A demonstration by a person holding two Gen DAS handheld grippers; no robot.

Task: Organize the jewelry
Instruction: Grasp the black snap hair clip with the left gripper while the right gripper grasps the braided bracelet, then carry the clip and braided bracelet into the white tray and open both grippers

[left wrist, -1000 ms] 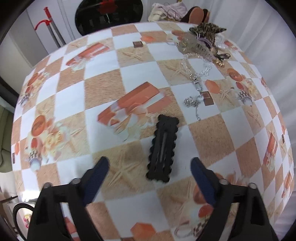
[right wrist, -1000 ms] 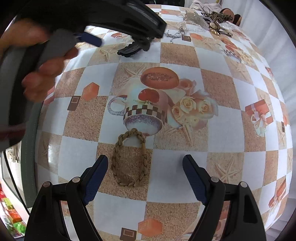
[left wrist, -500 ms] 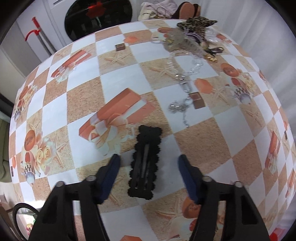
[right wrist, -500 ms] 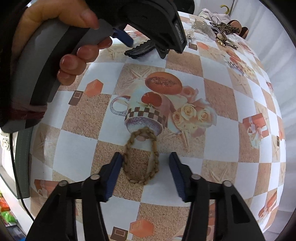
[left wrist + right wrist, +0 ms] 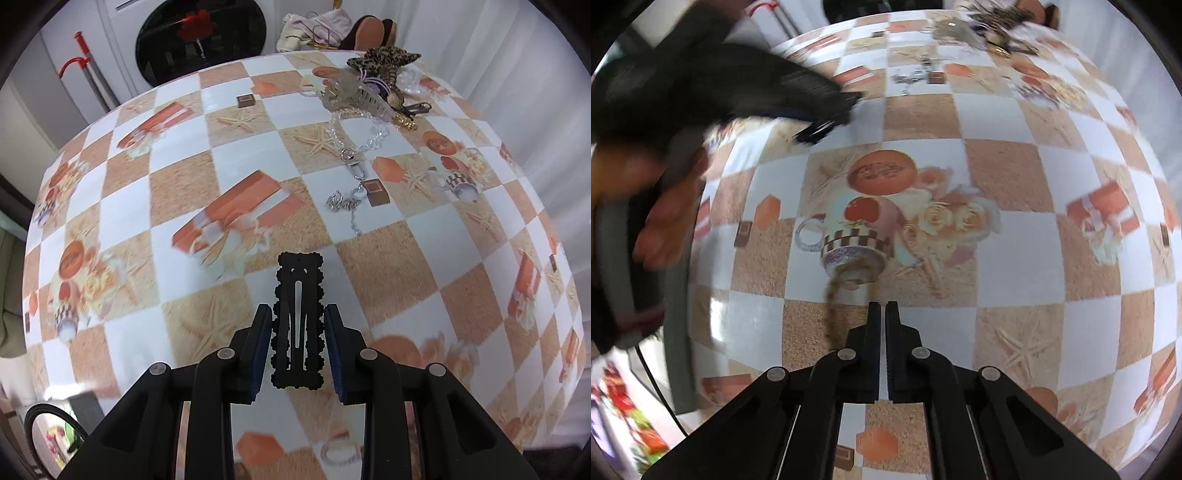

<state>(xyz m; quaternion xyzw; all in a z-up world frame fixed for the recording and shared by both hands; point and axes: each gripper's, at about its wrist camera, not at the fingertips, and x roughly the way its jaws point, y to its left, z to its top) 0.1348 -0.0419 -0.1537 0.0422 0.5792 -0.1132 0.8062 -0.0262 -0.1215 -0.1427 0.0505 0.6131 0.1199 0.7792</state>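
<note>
My left gripper (image 5: 297, 315) is shut on a black scalloped hair clip (image 5: 298, 295), which sticks out forward between the blue pads above the checkered tablecloth. My right gripper (image 5: 882, 308) is shut on a tan braided bracelet (image 5: 833, 302); one side of the loop hangs left of the fingers, the rest is hidden. The left gripper with the clip (image 5: 820, 127) also shows blurred at upper left in the right wrist view. A silver chain (image 5: 345, 201) and a clear bead chain with a clasp (image 5: 354, 147) lie further back.
A pile of hair accessories, with a leopard-print bow (image 5: 384, 61) and a grey claw clip (image 5: 365, 98), sits at the table's far right. Behind the table stand a washing machine door (image 5: 201, 37) and some clothes (image 5: 317, 31). The table's edge (image 5: 679, 332) runs at left.
Both grippers have closed from wide open: the left onto the black hair clip, the right onto the braided bracelet. The left gripper has lifted the clip and is moving.
</note>
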